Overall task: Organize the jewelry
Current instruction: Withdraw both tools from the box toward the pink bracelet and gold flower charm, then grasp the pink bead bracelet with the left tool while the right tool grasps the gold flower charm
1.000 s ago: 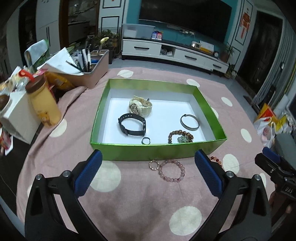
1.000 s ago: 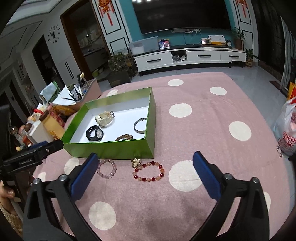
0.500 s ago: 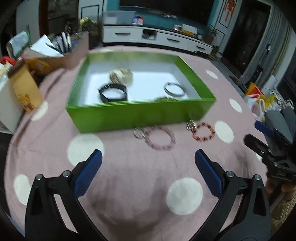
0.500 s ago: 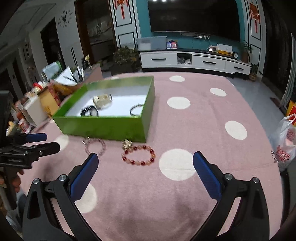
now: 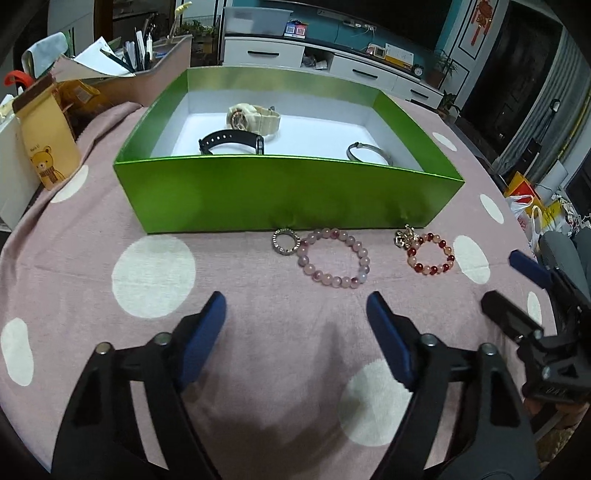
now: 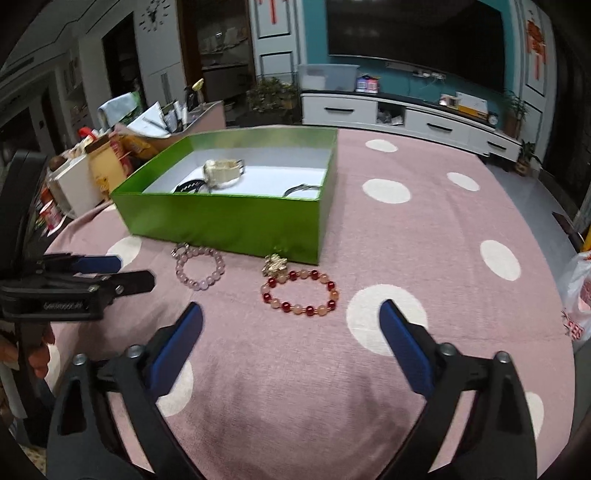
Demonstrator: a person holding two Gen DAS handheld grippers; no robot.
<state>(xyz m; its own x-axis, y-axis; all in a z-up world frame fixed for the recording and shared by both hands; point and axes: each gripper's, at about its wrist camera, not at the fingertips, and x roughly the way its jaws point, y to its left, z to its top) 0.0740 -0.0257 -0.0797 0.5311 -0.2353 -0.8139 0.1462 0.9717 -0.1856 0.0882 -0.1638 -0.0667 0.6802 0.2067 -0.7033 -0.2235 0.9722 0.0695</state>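
Pink bead bracelet (image 5: pixel 334 258) lay flat on the pink polka-dot tablecloth (image 5: pixel 258 369), just in front of the near wall of the green box (image 5: pixel 288 192), with a small silver ring (image 5: pixel 283 241) touching its left edge. To its right, apart from it, lay the red-and-peach bead bracelet (image 5: pixel 430 254) with a gold charm (image 5: pixel 403 236) at its far-left end, also near the box wall. Inside the box, on the white floor: cream watch (image 5: pixel 255 118) toward the far side, black watch (image 5: pixel 232 142) nearer and left, silver bangle (image 5: pixel 367 152) at right. Left gripper (image 5: pixel 295 325) was low over the cloth, near side of the pink bracelet; its jaws had just been narrowing but stood apart, nothing between them. Right gripper (image 6: pixel 291 332) hovered on the near side of the red-and-peach bracelet (image 6: pixel 300 291); its jaws had likewise just narrowed a little, wide apart and empty. Each gripper showed at the edge of the other's view. Left of the box sat a yellow bear-print pouch (image 5: pixel 46 136), a white box (image 5: pixel 11 170) and a tray of pens and papers (image 5: pixel 140 62). Far back: white TV cabinet (image 6: pixel 406 118) and a dark screen (image 6: pixel 413 33) on a teal wall.
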